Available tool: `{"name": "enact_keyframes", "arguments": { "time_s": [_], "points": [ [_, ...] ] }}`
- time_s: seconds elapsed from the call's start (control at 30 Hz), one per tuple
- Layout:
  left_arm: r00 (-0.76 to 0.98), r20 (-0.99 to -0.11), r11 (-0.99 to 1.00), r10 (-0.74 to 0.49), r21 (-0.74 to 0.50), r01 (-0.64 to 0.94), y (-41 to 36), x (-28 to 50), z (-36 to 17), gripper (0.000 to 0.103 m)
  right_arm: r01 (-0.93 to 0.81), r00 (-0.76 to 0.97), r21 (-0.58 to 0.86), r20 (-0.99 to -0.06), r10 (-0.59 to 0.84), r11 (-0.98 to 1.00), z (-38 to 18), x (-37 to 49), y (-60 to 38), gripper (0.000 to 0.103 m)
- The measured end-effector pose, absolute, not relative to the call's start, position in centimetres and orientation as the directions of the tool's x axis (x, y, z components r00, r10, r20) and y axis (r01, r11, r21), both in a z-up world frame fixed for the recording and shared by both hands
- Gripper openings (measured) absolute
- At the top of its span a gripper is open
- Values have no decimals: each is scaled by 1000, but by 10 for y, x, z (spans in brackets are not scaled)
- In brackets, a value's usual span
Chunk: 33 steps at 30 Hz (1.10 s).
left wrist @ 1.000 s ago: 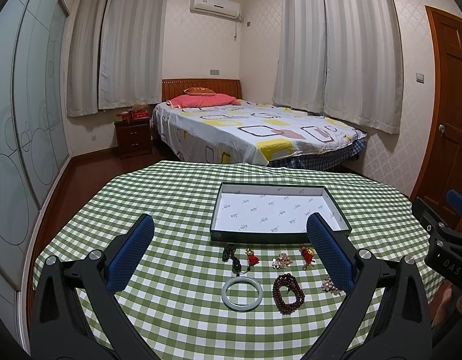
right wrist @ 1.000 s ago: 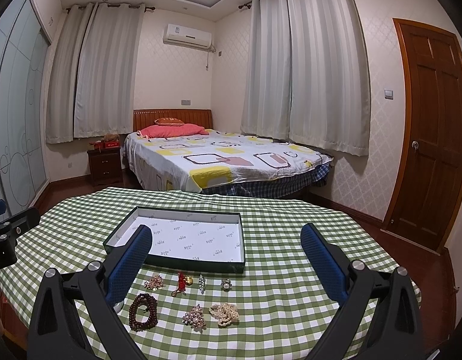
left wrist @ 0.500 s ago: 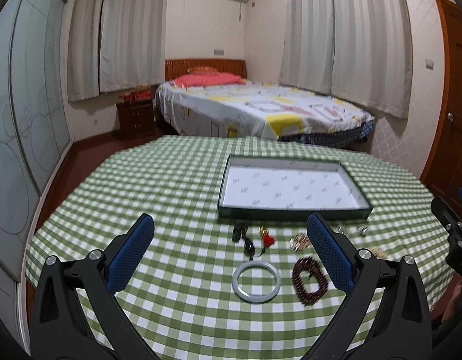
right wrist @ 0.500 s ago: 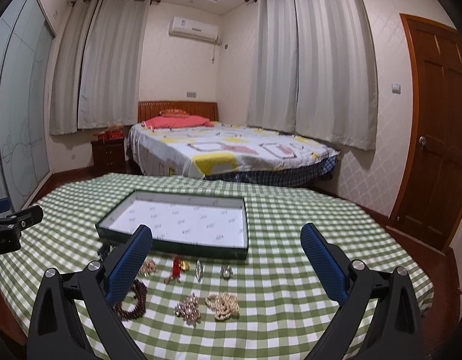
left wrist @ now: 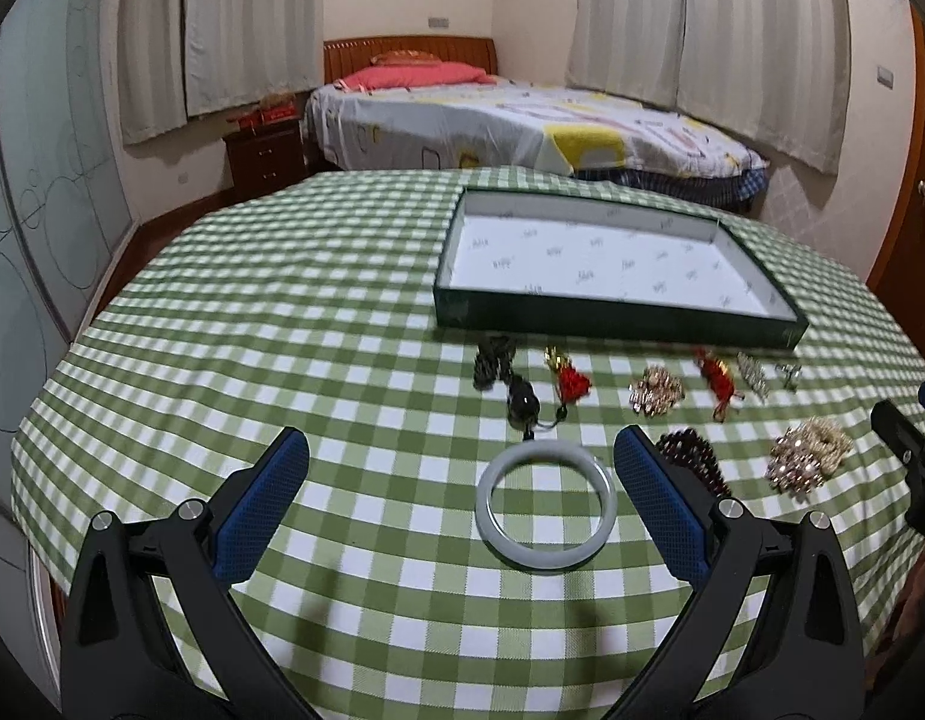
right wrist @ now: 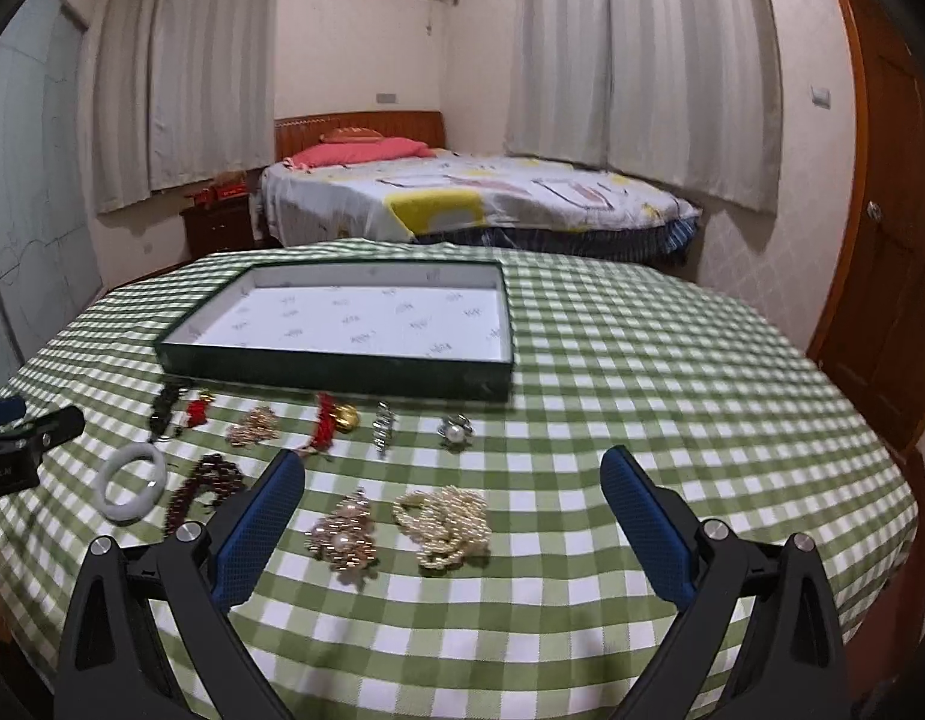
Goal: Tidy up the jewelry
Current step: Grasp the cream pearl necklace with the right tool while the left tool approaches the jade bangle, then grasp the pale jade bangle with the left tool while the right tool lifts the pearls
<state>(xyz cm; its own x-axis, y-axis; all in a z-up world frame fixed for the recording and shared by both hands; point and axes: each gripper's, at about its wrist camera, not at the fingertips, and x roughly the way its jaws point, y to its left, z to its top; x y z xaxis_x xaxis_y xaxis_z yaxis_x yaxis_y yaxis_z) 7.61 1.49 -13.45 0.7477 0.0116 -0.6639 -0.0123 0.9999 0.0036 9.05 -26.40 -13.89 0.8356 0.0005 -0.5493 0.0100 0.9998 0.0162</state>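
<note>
The left tool (left wrist: pixel 460 456) hangs over the green-checked table (left wrist: pixel 282 324) with its blue pads spread wide and nothing between them. A pale bangle (left wrist: pixel 545 505) lies flat just ahead, nearer the right pad. Beyond it sit a dark pendant (left wrist: pixel 521 399), a red tassel charm (left wrist: pixel 571 381) and a gold brooch (left wrist: pixel 655 390). Dark red beads (left wrist: pixel 693 457) lie partly behind the right pad. The tray (left wrist: pixel 606 324) rests farther back.
</note>
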Motion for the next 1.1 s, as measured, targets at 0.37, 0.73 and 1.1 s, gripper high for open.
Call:
{"name": "enact_keyframes", "arguments": {
  "time_s": [0.37, 0.73, 1.1],
  "points": [
    [695, -719, 1000, -7, 12, 22, 2, 96, -162, 99, -5, 763, 29, -646, 23, 1000, -171, 114, -269, 74],
    [673, -740, 999, -15, 12, 35, -2, 101, -171, 99, -8, 704, 50, -709, 41, 999, -188, 126, -271, 52],
    [643, -765, 998, -33, 12, 66, -10, 102, -178, 99, 0, 708, 73, -705, 52, 997, -186, 123, -278, 29]
  ]
}}
